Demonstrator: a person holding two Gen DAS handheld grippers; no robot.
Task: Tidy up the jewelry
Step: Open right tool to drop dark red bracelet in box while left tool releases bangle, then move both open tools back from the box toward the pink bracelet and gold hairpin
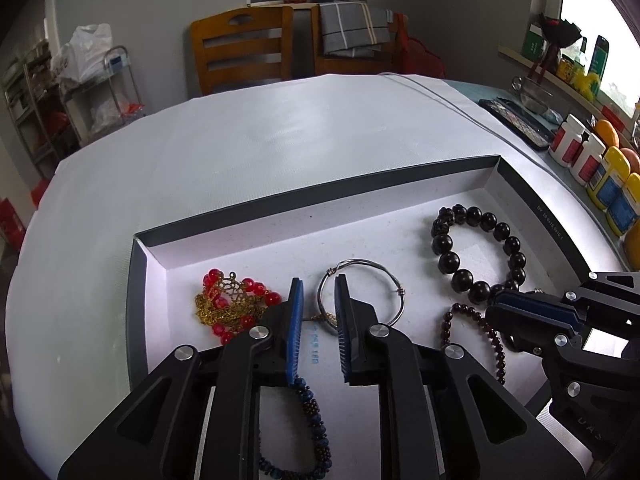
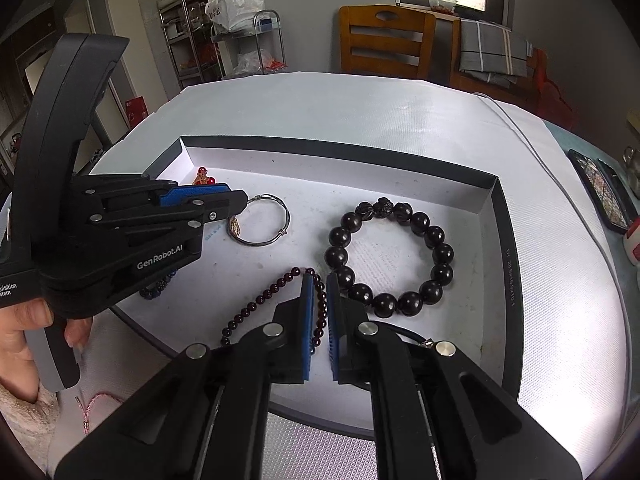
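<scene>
Left wrist view. Shallow tray [image 1: 516, 184] with dark rim and white floor sits on the white-covered bench [image 1: 240, 140]. Left gripper [image 1: 319, 292] hangs over the tray, fingers apart with nothing between them; the tips straddle the near-left arc of a thin silver bangle [image 1: 394, 284]. At 9 o'clock of the bangle, a red-bead and gold-chain tangle [image 1: 232, 304], partly behind the left finger. At 3 o'clock, a large black bead bracelet [image 1: 460, 248]. A blue bead bracelet [image 1: 316, 420] lies under the gripper body at 6 o'clock. Right gripper [image 1: 500, 304] enters from 3 o'clock over a dark red bead strand [image 1: 448, 324]. Bottles [image 1: 580, 152] line the bench edge at 2 o'clock; two wooden chairs [image 1: 240, 48] stand beyond.

Right wrist view. Right gripper [image 2: 320, 280] has its fingers a narrow gap apart, the dark red strand [image 2: 260, 300] passing between the tips; whether they pinch it cannot be told. Black bracelet [image 2: 400, 256] just at 1 o'clock. Left gripper [image 2: 236, 196] crosses from 9 o'clock, covering part of the bangle [image 2: 280, 216].
</scene>
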